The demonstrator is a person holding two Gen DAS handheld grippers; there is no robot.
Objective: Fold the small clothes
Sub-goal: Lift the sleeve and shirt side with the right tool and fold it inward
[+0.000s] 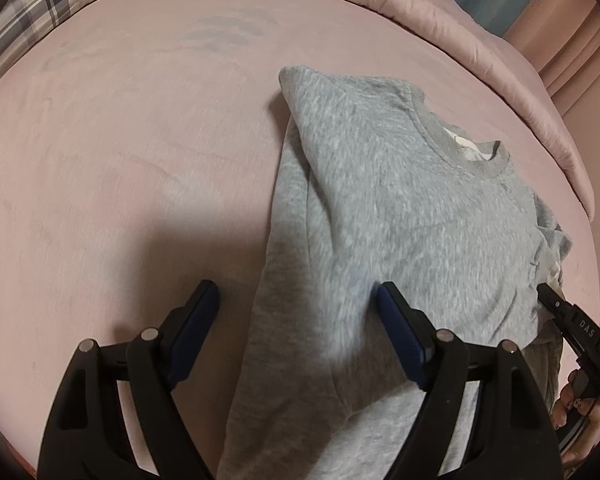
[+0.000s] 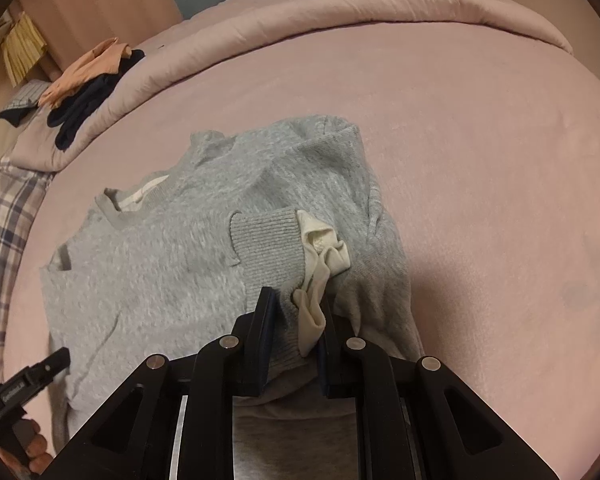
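Across one pink bed sheet [image 1: 120,160], a single grey sweatshirt [image 1: 400,208] laid flat, neck toward the rolled pink comforter [image 1: 440,28] at the far edge. Beyond that roll, visible from the right wrist only: one small heap of clothes [image 2: 88,80], peach over navy; plaid bedding [image 2: 4,216] alongside. Nearer, one ribbed cuff [image 2: 268,240] folded over the chest, white lining spilling out. Two grippers. Left gripper [image 1: 298,300] spread wide above the sweatshirt's side edge, nothing between its pads. Right gripper [image 2: 298,320] pinched onto the cuff. Smallest, seen only from the left wrist: painted fingernails [image 1: 572,404] on the hand holding the right tool.
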